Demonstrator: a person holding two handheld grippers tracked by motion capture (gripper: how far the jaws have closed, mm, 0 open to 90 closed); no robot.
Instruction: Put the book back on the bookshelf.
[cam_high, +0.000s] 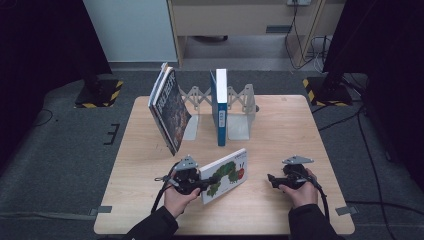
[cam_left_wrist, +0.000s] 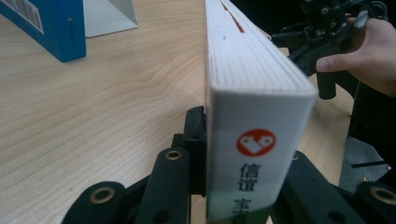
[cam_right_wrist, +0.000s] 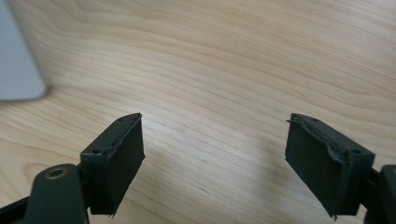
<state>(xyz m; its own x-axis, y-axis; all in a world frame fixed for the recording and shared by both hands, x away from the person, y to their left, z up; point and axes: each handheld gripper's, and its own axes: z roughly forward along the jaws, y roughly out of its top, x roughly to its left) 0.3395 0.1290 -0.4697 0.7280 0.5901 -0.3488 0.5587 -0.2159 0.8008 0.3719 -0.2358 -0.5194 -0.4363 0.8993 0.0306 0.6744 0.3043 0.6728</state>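
- An expandable book rack (cam_high: 240, 100) of pale metal stands at the far edge of the surface (cam_high: 280, 125), near the middle of that edge.
- In the rack, a blue book (cam_high: 220, 107) stands upright between two of the dividers; its lower corner shows also in the left gripper view (cam_left_wrist: 51, 28).
- At the left end of the rack, a dark book (cam_high: 170, 107) leans to the left together with a thinner book just behind it; both are tilted, with their tops out past the rack.
- The left tongs (cam_high: 207, 181) are closed on the picture book (cam_high: 225, 175), a thick white book with a green caterpillar on the cover.
- In the left gripper view the two black jaws press on both sides of this picture book (cam_left_wrist: 252, 116) near its spine end, which has a red round logo.
- The picture book is near the front edge of the surface, a little left of the middle, and it is tilted, with its far end higher than the gripped end.
- The right tongs (cam_high: 272, 180) are near the front right corner of the surface, well apart from the picture book.
- In the right gripper view the right tongs (cam_right_wrist: 215, 158) are wide open with nothing between the jaws, above the bare wood.
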